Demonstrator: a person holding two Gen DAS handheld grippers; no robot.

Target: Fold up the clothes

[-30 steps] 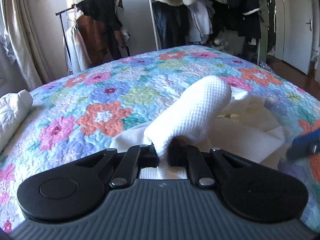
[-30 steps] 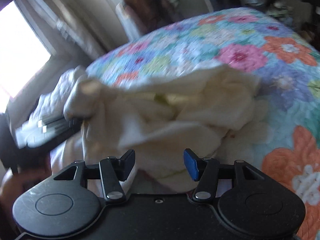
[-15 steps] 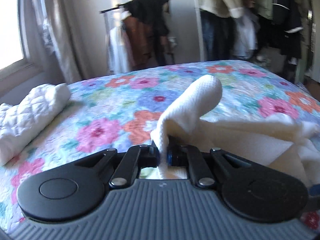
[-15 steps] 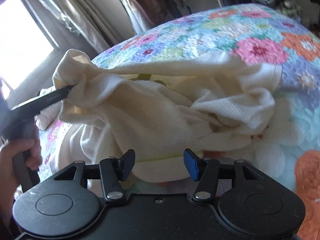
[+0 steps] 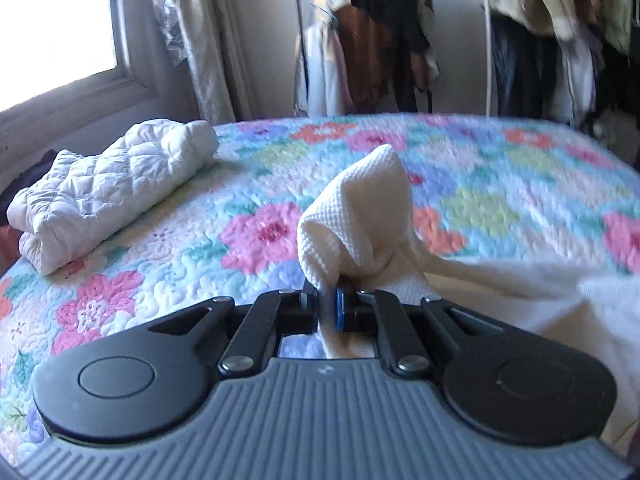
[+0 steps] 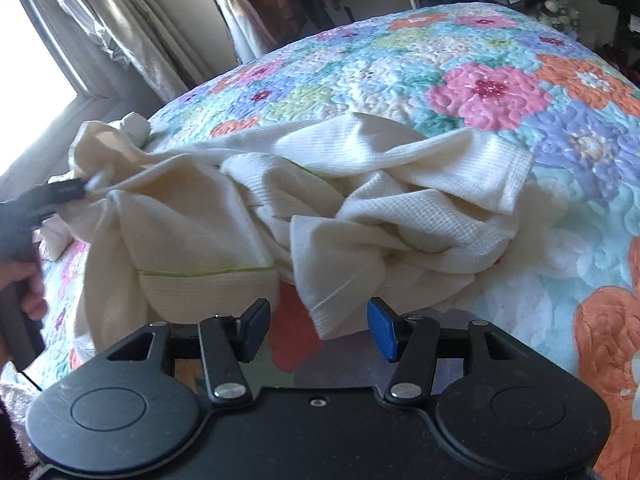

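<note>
Since a second ago, left gripper [image 5: 329, 307] has swung sideways toward the window, dragging its pinched corner along; folded white quilted jacket [image 5: 108, 188] now sits fully in its view.

Cream waffle-knit garment [image 6: 360, 208]: crumpled heap on the bed, one corner lifted and drawn out to the left, a thin green line of stitching across a lower panel. A hem edge hangs just ahead of the right gripper [image 6: 318, 328].

Left gripper: clamped on the garment's corner, fabric bunched above the pads. Held by a hand [image 6: 24, 284] at the left edge.

Right gripper: jaws apart, nothing pressed between them, low over the near edge of the heap.

Floral quilt [image 6: 500, 92]: covers the bed, under everything.

Clothes rack [image 5: 360, 40]: against the far wall, beside curtains [image 5: 200, 40].
</note>
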